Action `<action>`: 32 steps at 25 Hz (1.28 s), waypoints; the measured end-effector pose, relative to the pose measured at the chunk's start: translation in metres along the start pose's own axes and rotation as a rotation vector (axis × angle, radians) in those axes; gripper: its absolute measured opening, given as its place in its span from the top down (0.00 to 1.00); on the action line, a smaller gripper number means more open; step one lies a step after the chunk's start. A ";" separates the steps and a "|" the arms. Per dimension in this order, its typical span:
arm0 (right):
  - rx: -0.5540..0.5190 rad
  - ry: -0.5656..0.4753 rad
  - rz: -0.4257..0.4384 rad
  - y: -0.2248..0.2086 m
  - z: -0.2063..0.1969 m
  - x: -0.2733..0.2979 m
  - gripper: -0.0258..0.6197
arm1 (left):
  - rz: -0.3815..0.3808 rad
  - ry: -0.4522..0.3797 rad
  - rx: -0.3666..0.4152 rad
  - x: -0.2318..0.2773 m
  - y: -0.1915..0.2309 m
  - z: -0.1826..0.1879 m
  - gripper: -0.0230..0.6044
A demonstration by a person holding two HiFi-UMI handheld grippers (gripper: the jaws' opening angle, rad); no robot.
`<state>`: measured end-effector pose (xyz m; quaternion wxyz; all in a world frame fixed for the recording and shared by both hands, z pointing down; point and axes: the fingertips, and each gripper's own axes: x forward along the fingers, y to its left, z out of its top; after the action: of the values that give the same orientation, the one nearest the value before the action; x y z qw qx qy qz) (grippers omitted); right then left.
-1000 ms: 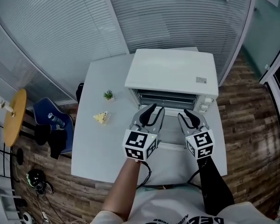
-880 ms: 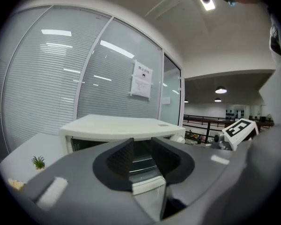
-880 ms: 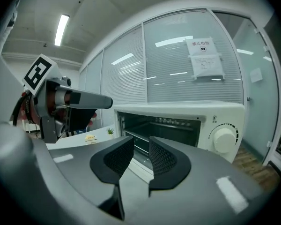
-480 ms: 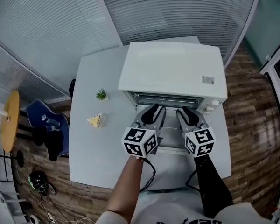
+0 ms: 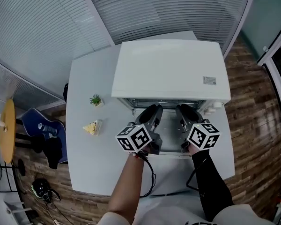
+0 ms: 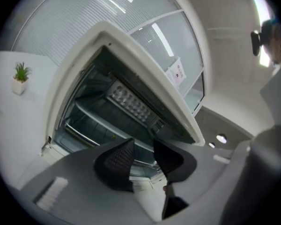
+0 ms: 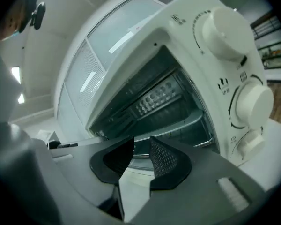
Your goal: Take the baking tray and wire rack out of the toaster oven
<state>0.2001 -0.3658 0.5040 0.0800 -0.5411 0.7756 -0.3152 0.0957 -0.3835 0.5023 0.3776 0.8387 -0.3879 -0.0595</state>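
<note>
Right fingers (image 7: 165, 162) apart, baking tray (image 7: 180, 124) just beyond

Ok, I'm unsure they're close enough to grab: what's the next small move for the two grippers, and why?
Probably ease both forward into the toaster oven. The left gripper, jaws just opened wider, and right gripper stand open and empty, short of the front bar of the wire rack.

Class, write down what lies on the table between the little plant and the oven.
Nothing: between the plant and the oven the table is bare, as the head view shows.
</note>
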 end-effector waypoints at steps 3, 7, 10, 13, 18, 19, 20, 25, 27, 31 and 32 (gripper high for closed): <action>0.108 -0.029 0.003 -0.008 0.002 0.006 0.83 | -0.029 -0.013 -0.112 0.008 0.010 -0.004 0.66; 0.235 -0.075 0.002 -0.018 0.003 0.009 0.83 | -0.067 -0.034 -0.265 0.018 0.017 -0.009 0.66; 0.324 -0.101 0.009 -0.023 0.001 0.012 0.83 | -0.086 -0.070 -0.380 0.024 0.023 -0.008 0.66; 0.410 -0.144 0.037 -0.025 0.006 0.015 0.83 | -0.082 -0.118 -0.478 0.028 0.031 -0.002 0.66; 0.472 -0.172 0.037 -0.032 0.013 0.025 0.83 | -0.077 -0.179 -0.559 0.039 0.045 0.012 0.66; 0.485 -0.177 0.033 -0.034 0.014 0.027 0.83 | -0.080 -0.187 -0.569 0.043 0.047 0.014 0.66; 0.495 -0.181 0.027 -0.037 0.014 0.029 0.83 | -0.077 -0.192 -0.580 0.046 0.049 0.014 0.66; 0.533 -0.201 0.013 -0.042 0.014 0.029 0.83 | -0.030 -0.246 -0.716 0.054 0.069 0.015 0.66; 0.556 -0.206 0.000 -0.042 0.015 0.028 0.83 | -0.026 -0.259 -0.749 0.057 0.071 0.018 0.71; 0.657 -0.229 -0.013 -0.044 0.014 0.027 0.84 | -0.021 -0.255 -0.755 0.057 0.068 0.019 0.75; 0.680 -0.235 -0.017 -0.045 0.014 0.027 0.84 | -0.023 -0.257 -0.768 0.056 0.068 0.019 0.76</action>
<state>0.2316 -0.4051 0.5248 0.3414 -0.5225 0.6074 -0.4914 0.0861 -0.4618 0.5463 0.6110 0.6268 -0.3720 -0.3088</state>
